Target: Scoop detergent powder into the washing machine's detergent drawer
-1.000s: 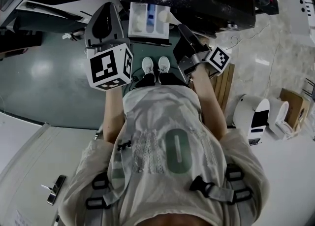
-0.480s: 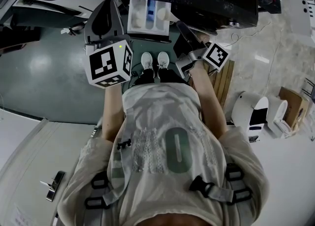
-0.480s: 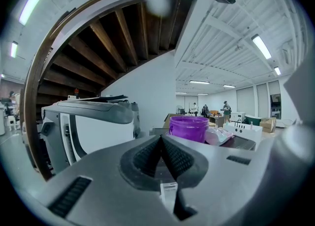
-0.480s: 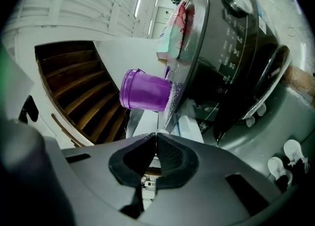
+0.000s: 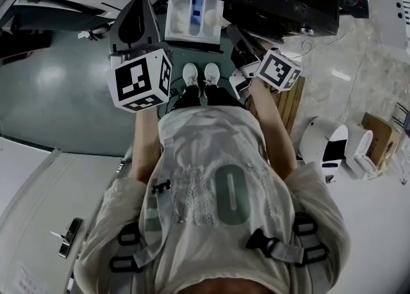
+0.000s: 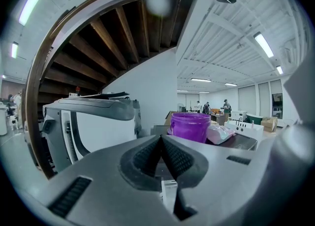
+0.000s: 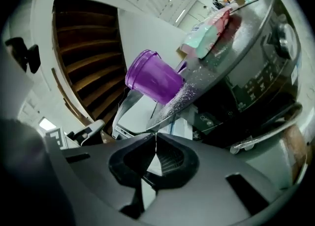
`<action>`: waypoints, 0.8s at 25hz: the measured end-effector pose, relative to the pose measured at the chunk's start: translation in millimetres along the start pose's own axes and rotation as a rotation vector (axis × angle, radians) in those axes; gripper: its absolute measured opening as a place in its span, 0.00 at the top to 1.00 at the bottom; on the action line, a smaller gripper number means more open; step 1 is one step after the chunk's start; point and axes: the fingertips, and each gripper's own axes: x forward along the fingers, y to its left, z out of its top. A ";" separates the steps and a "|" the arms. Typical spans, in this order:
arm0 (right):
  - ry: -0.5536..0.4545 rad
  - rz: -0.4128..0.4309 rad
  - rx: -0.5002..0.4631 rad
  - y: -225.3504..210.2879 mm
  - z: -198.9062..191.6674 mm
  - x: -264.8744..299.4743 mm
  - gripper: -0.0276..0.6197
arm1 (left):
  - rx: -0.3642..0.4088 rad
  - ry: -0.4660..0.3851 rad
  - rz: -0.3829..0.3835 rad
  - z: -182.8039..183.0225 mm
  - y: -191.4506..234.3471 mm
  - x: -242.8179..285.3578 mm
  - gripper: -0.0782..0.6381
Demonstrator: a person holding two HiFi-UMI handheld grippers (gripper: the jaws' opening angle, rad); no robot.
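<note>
Grey floor [image 5: 57, 94], with a dark washing machine [image 5: 282, 1] along the frame's top. Its detergent drawer [image 5: 170, 14] stands pulled out at upper centre, seemingly with pale powder inside. The left gripper [image 6: 160, 146] and right gripper [image 7: 153, 146] are pressed together and hold nothing. Scooping looks finished, but the drawer is not closed.

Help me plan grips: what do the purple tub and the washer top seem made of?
Purple tub: likely plastic, slightly translucent, with a moulded rim. Washer top: dark, glossy, perhaps glass or coated metal; it reflects light under spilled powder.
</note>
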 end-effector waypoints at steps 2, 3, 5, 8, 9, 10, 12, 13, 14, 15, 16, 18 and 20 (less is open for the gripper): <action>0.035 -0.029 -0.094 -0.6 -2.1 1.9 0.94 | -0.002 0.005 0.002 -1.8 0.5 -0.5 0.86; 0.054 -0.042 -0.143 -0.4 -3.3 3.0 0.94 | -0.003 0.007 0.002 -2.4 0.7 -0.7 0.86; 0.091 -0.065 -0.234 0.3 -5.9 6.1 0.94 | -0.004 0.008 0.004 -3.3 1.2 -0.3 0.86; 0.145 -0.097 -0.379 1.2 -10.1 9.7 0.94 | -0.006 0.012 0.008 -5.3 1.9 -0.3 0.86; 0.166 -0.108 -0.438 1.9 -12.0 10.5 0.94 | -0.007 0.014 0.009 -6.1 2.1 -0.5 0.86; 0.188 -0.118 -0.502 3.1 -14.1 11.3 0.94 | -0.007 0.016 0.010 -7.0 2.3 -0.8 0.86; 0.233 -0.137 -0.642 5.9 -18.9 12.9 0.94 | -0.009 0.018 0.014 -8.5 2.9 -1.5 0.86; 0.254 -0.145 -0.710 7.3 -21.4 13.7 0.94 | -0.011 0.018 0.015 -9.0 3.2 -1.9 0.86; 0.274 -0.151 -0.770 8.5 -23.8 14.9 0.94 | -0.012 0.018 0.017 -9.4 3.8 -2.0 0.86; 0.292 -0.154 -0.821 9.4 -26.4 16.1 0.94 | -0.014 0.017 0.019 -9.8 4.5 -1.9 0.86; 0.309 -0.156 -0.868 10.0 -29.2 17.1 0.94 | -0.016 0.018 0.020 -10.6 5.2 -1.8 0.86; 0.346 -0.162 -0.975 10.5 -35.3 17.7 0.94 | -0.023 0.021 0.023 -12.5 6.1 -1.9 0.86; 0.379 -0.172 -1.126 11.0 -40.2 18.5 0.94 | -0.027 0.020 0.026 -12.7 6.4 -2.1 0.86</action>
